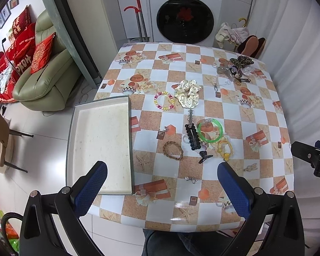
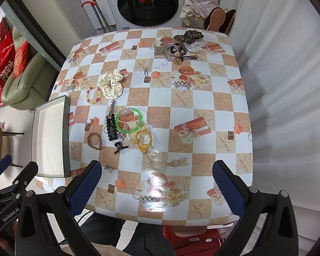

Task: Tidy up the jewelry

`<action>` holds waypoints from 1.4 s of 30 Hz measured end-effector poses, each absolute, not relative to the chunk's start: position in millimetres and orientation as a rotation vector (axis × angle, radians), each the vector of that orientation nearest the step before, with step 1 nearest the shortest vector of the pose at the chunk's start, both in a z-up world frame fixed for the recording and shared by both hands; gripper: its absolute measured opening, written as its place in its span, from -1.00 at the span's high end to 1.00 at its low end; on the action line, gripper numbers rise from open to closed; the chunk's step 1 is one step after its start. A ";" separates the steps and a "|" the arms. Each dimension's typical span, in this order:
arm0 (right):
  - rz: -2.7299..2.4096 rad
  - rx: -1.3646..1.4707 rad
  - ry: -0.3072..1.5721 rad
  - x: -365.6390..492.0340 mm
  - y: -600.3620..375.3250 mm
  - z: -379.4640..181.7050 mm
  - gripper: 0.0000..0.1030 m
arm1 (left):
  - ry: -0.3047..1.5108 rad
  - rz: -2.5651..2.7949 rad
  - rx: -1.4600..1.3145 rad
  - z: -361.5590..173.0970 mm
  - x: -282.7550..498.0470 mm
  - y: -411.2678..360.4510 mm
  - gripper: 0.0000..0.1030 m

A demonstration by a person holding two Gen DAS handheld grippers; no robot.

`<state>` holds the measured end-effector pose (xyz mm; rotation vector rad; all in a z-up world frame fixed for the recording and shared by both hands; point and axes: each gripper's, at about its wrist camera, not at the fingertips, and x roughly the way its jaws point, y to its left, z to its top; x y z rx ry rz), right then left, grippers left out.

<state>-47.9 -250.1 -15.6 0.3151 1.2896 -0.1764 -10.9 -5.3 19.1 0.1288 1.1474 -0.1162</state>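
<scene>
From the left wrist view, the left hand-held gripper point(image 1: 162, 172) hovers above the near edge of the tabletop point(image 1: 202, 111), its blue-padded fingers point(image 1: 91, 187) spread wide and holding nothing. Between them lies bare checkered cloth, with open room along the near edge. A shallow grey box point(image 1: 100, 149) with a pale inside sits at the tabletop's left edge, overhanging it slightly, one near corner under the left finger. The jewelry lies mid-tabletop: a pastel bead bracelet point(image 1: 163, 101) beside a cream polka-dot scrunchie point(image 1: 187, 92), a black beaded clip point(image 1: 192, 136) touching a green bangle point(image 1: 210, 131), yellow hair ties point(image 1: 224, 147) just beside it, a braided brown bracelet point(image 1: 172, 150) and a small black claw clip point(image 1: 204, 155) nearer. A second heap, topped by a leopard-print bow point(image 1: 242, 60), sits near the far right corner. Beyond the far edge stands a washing machine point(image 1: 185, 10); a green sofa point(image 1: 47, 72) with red cushions is off to the left. The right hand-held gripper point(image 1: 313, 157) pokes in at the right edge of this view.

From the right wrist view, the right hand-held gripper point(image 2: 156, 170) hangs over the near edge, fingers point(image 2: 228, 189) wide apart and empty. The right half of the tabletop point(image 2: 224, 98) is largely free. The box point(image 2: 51, 136) lies at the left edge, the green bangle point(image 2: 129, 122) and scrunchie point(image 2: 113, 83) left of centre, the leopard-print bow point(image 2: 188, 36) by the far edge. A white curtain point(image 2: 288, 64) closes the right side.
</scene>
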 end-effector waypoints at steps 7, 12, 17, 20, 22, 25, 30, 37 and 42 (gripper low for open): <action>-0.176 0.317 1.290 -49.2 -250.9 -14.7 -1.00 | 1.149 -0.115 0.119 22.0 -11.1 -1.4 -1.00; -0.177 0.316 1.290 -49.4 -250.1 -15.8 -1.00 | 1.159 -0.117 0.117 15.7 -7.8 3.9 -1.00; -0.184 0.322 1.295 -51.4 -250.1 -14.8 -1.00 | 1.161 -0.123 0.121 9.3 -9.5 5.0 -1.00; -0.187 0.326 1.294 -52.6 -249.9 -14.5 -1.00 | 1.160 -0.128 0.130 8.1 -10.8 4.1 -1.00; -0.188 0.327 1.294 -52.5 -249.7 -13.6 -1.00 | 1.159 -0.131 0.135 7.3 -11.4 3.6 -1.00; -0.183 0.323 1.292 -53.4 -250.2 -14.1 -1.00 | 1.157 -0.126 0.133 6.7 -12.2 3.5 -1.00; -0.182 0.323 1.291 -54.1 -250.1 -13.8 -1.00 | 1.157 -0.128 0.134 7.4 -13.9 2.9 -1.00; -0.181 0.324 1.290 -54.6 -248.9 -13.5 -1.00 | 1.160 -0.125 0.134 7.1 -16.6 5.0 -1.00; -0.181 0.322 1.289 -54.8 -249.1 -14.6 -1.00 | 1.163 -0.128 0.132 6.1 -17.0 4.7 -1.00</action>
